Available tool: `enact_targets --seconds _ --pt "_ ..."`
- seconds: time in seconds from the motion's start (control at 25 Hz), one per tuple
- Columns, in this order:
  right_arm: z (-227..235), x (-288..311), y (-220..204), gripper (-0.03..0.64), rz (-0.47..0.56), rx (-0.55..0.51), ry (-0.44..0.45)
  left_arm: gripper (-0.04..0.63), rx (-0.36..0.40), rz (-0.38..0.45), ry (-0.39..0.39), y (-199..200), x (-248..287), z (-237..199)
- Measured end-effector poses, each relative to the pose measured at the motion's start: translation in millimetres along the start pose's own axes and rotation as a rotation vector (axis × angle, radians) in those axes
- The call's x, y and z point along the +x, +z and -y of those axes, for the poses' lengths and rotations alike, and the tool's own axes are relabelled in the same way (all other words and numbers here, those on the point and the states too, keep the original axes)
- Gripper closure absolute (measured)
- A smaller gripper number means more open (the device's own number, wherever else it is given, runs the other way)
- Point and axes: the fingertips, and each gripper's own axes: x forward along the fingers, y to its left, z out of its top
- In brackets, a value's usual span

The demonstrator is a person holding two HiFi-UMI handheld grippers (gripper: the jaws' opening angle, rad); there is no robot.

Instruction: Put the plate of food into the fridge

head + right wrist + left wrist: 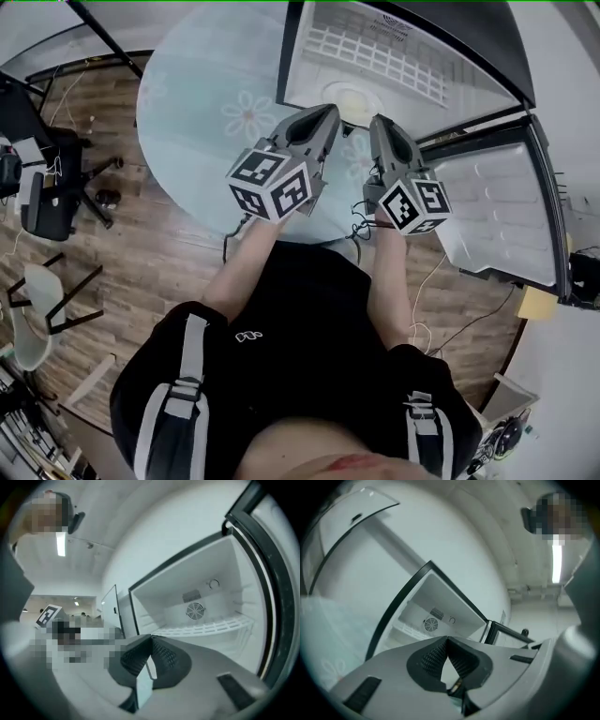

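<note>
The small white fridge stands open in front of me, its door swung out to the right. A pale round plate lies on the fridge's wire shelf, just beyond my fingertips; its contents are too faint to make out. My left gripper and right gripper are side by side at the fridge's mouth, both shut with nothing between the jaws. The left gripper view shows the left gripper pointed at the fridge interior. In the right gripper view the right gripper faces the empty upper shelf.
A round glass table with a flower pattern stands to the left of the fridge. Black office chairs and a white chair are on the wooden floor at far left. Cables trail on the floor by my feet.
</note>
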Motion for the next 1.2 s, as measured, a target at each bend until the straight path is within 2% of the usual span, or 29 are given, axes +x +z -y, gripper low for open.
enact_targets --seconds 0.08,0.12,0.2,0.56,0.8,1.2 --pt "-21 -3 6 0.618 0.020 -0.049 0.045 0.606 0.234 0.025 0.062 10 -9 5" --pt "-26 -3 5 0.618 0.015 -0.066 0.048 0.606 0.320 0.035 0.088 13 -12 6" --pt "-30 -7 4 0.618 0.013 -0.083 0.040 0.606 0.399 0.041 0.112 13 -14 10" --pt "-27 -21 -1 0.620 -0.011 -0.121 0.024 0.606 0.457 -0.029 0.120 -15 -13 20" --pt "-27 -21 -2 0.620 -0.017 -0.141 0.019 0.606 0.456 -0.066 0.119 -28 -10 19" --pt "-31 -20 0 0.620 -0.023 -0.197 0.011 0.604 0.456 -0.076 0.121 -31 -10 19"
